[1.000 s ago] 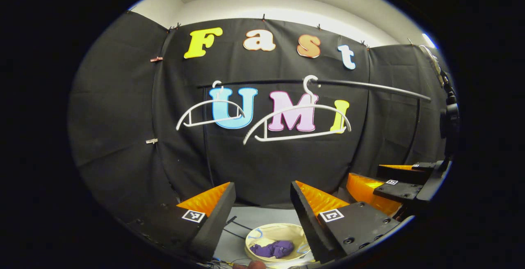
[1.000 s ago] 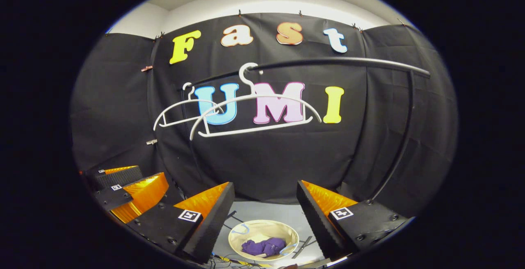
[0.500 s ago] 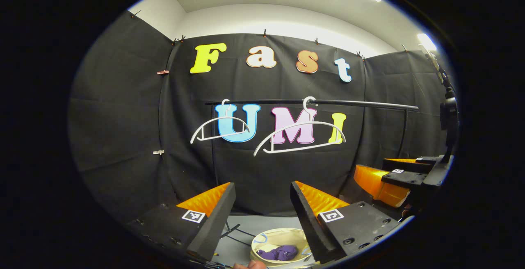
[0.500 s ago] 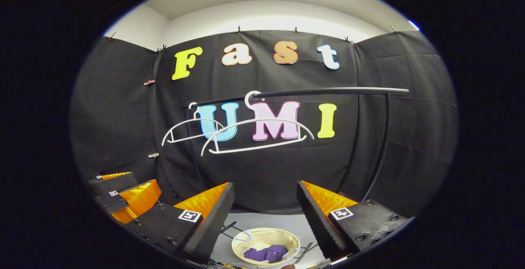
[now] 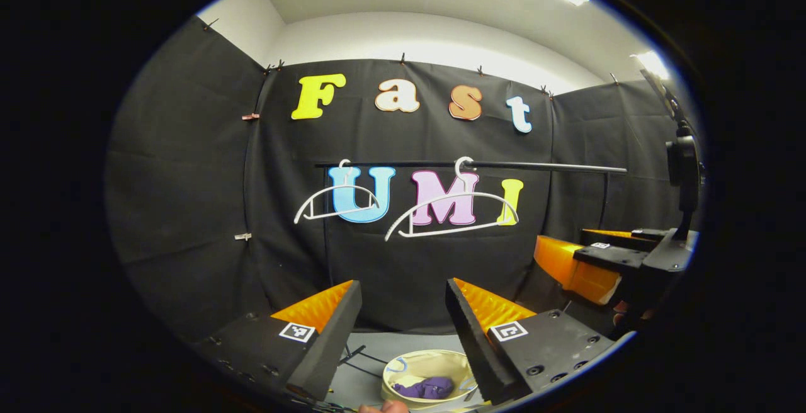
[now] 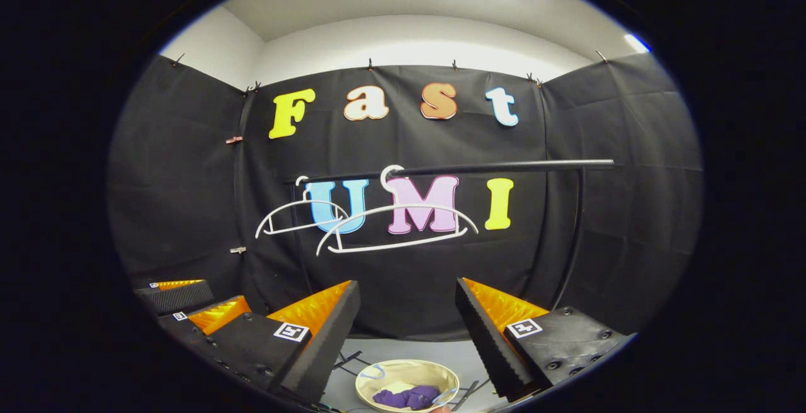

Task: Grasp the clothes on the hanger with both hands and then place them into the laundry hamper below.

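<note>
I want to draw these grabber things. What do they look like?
Each tool, the left tool and the right tool, has two thick wedge-shaped fingers with ridged, zigzag inner faces. The finger bases are flat blocks fastened with round screws, and each carries a small square black-and-white marker sticker.

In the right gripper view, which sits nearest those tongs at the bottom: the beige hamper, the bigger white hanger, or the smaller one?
1. Laundry hamper, on the floor below the right tongs, purple clothes inside.
2. Bigger hanger, middle of the rail.
3. Smaller hanger, farther left along the rail.
</note>
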Motion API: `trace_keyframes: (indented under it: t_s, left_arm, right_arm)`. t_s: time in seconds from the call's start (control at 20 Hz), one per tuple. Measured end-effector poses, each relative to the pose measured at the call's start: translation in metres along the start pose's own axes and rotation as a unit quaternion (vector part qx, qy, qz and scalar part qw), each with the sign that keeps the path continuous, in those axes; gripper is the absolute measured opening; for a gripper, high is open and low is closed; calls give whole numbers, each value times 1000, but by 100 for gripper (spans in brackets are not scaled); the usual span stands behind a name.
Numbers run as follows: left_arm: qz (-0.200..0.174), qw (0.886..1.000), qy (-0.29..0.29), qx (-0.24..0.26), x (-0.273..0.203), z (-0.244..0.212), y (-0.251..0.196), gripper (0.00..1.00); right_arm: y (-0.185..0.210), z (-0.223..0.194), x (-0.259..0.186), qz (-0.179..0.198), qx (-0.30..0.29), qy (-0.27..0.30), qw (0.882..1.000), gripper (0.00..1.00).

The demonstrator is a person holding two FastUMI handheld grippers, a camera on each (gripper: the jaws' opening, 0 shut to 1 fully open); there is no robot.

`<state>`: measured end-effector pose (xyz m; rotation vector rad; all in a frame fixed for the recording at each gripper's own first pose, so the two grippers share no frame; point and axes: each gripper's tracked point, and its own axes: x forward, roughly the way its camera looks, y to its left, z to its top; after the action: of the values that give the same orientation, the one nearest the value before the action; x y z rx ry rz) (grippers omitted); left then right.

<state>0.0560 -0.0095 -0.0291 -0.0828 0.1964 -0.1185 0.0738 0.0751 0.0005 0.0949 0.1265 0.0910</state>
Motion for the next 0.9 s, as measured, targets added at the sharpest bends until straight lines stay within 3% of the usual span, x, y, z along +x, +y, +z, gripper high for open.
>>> trace_keyframes:
  t_s: [0.7,0.75,0.85,0.9]
  left_arm:
    - [8,1000,-11,-5,-12,6,-2,86]
    - [8,1000,-13,-6,-13,6,-3,86]
    - [10,1000,-14,-6,-15,6,-1,86]
    - [10,1000,-13,-5,-15,6,-1,86]
  right_arm:
    - [-1,5,-6,15,-3,-16,1000,98]
    - [-1,5,-6,15,-4,-16,1000,93]
    - [1,4,-6,18,-5,-15,1000,93]
    - [3,3,-7,20,-6,-14,1000,98]
